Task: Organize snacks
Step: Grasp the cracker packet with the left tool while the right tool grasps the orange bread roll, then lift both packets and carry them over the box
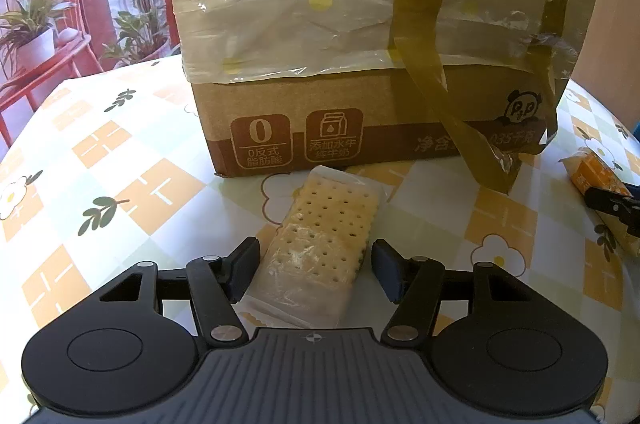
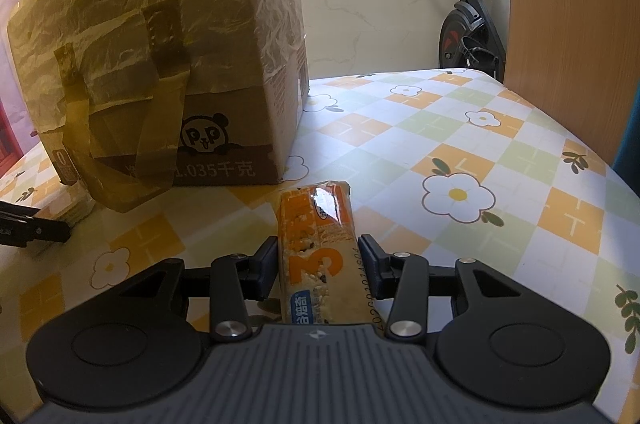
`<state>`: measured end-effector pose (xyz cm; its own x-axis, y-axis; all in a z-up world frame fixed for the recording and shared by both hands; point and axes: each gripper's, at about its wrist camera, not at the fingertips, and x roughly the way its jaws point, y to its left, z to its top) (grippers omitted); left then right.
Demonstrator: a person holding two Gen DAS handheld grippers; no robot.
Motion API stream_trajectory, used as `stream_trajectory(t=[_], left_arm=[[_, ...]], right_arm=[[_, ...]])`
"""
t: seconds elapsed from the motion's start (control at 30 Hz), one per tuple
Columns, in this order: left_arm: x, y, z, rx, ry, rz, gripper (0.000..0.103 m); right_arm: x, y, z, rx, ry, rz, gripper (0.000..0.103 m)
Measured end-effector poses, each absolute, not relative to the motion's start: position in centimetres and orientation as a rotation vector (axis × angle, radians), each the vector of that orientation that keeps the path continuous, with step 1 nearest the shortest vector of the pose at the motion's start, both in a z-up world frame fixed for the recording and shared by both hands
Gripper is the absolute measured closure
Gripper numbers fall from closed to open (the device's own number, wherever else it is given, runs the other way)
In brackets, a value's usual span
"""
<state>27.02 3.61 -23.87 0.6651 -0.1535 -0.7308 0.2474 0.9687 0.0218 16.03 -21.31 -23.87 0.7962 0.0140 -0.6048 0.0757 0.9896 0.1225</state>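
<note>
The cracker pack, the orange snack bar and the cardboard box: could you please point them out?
cracker pack (image 1: 324, 236), left wrist view, top face.
orange snack bar (image 2: 318, 252), right wrist view, wrapper middle.
cardboard box (image 1: 380, 96), left wrist view, front wall.

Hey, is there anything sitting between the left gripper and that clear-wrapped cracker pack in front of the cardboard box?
Nothing visible. The cracker pack already lies on the tablecloth between the left gripper's open fingers, with small gaps at both pads. The cardboard box stands just beyond the pack's far end, not in the way.
</note>
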Motion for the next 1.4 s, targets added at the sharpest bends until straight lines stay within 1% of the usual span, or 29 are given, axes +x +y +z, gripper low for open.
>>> stream_trajectory(t=[0.1,0.13,0.23,0.43,0.53,0.67,0.8,0.97,1.07,1.23,1.4], left_arm=[[27.0,3.8,-23.8,0.126,0.811,-0.23,0.039],[27.0,3.8,-23.8,0.125,0.809,-0.228,0.041],[26.9,3.7,-23.8,0.123,0.806,-0.229,0.045],[25.5,4.2,-23.4,0.076,0.803,-0.233,0.046],[24.0,4.6,-22.3,0.065,0.771,-0.235,0.046],[22.3,5.4,-19.3,0.037,0.702,-0.251,0.046],[21.5,6.1,-15.3,0.008,0.6,-0.26,0.046],[20.8,6.0,-9.7,-0.044,0.444,-0.285,0.046],[21.1,5.2,-7.3,-0.054,0.373,-0.301,0.046],[24.2,3.1,-5.0,-0.032,0.298,-0.295,0.046],[28.1,1.7,-4.0,-0.019,0.28,-0.27,0.046]], right_arm=[[16.1,-21.3,-23.9,0.146,0.649,-0.033,0.057],[16.0,-21.3,-23.9,0.146,0.648,-0.033,0.057],[16.0,-21.3,-23.9,0.147,0.648,-0.032,0.057],[16.0,-21.5,-23.9,0.149,0.649,-0.029,0.057],[15.9,-21.8,-23.8,0.177,0.646,-0.009,0.062],[15.3,-21.8,-23.0,0.191,0.634,0.026,0.062],[14.5,-21.5,-19.9,0.19,0.555,0.053,0.062],[14.4,-21.4,-13.3,0.177,0.368,0.1,0.062],[15.1,-21.4,-9.5,0.165,0.263,0.132,0.062],[18.0,-20.9,-5.3,0.146,0.186,0.189,0.062],[22.7,-19.1,-3.6,0.13,0.161,0.235,0.062]])
